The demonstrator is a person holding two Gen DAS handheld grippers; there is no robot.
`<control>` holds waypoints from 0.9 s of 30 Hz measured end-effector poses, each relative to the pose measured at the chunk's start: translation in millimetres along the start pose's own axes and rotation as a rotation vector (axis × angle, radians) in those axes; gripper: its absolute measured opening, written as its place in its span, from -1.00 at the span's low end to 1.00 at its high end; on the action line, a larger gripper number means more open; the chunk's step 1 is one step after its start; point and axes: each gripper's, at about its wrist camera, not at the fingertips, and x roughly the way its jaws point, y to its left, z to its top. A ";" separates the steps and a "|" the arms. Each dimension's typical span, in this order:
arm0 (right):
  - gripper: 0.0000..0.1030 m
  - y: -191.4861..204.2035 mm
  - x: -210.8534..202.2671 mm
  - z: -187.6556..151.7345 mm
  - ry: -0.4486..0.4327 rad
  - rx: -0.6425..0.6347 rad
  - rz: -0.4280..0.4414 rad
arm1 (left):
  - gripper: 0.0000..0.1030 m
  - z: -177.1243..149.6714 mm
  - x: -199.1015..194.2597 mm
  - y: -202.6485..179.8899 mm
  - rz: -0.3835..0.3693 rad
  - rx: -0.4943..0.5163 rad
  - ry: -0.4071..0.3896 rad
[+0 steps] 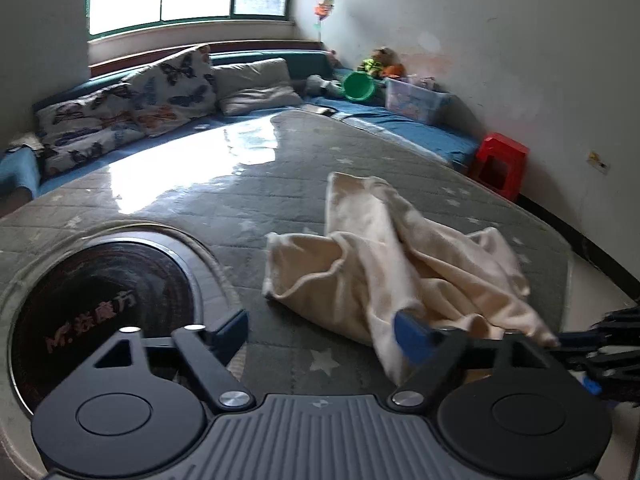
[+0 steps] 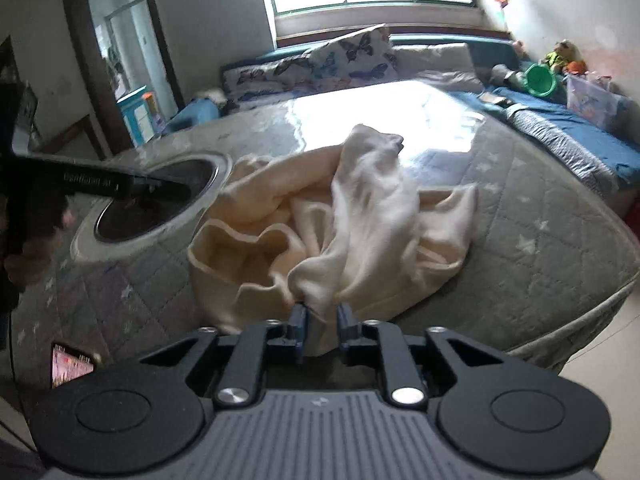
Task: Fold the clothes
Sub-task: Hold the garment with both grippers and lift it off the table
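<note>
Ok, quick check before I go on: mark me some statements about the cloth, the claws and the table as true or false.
1. The left claw stands wide open. True.
2. The clothing is neatly folded. False: the cream garment lies crumpled on the quilted cover.
3. Fabric sits between the right claw's fingers. True.
4. The stool by the wall is green. False: the stool is red.
5. The garment covers the round plate set in the table. False: the round plate is bare, with the garment lying beside it.
</note>
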 end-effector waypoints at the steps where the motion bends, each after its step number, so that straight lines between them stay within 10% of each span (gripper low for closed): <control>1: -0.61 -0.6 -1.0 1.9 -0.010 0.002 -0.005 | 0.63 0.2 1.3 1.1 0.002 -0.004 0.002; 4: -0.32 -2.2 -0.1 9.5 -0.037 0.002 -0.017 | 0.63 0.4 6.6 3.2 0.007 -0.020 0.014; 21: -0.30 -1.1 41.2 34.0 -0.018 -0.002 -0.041 | 0.56 11.2 25.5 -26.7 -0.084 0.041 0.029; 27: -0.33 5.6 54.0 25.5 0.042 -0.038 -0.052 | -0.57 3.0 52.7 -37.6 -0.091 0.077 0.114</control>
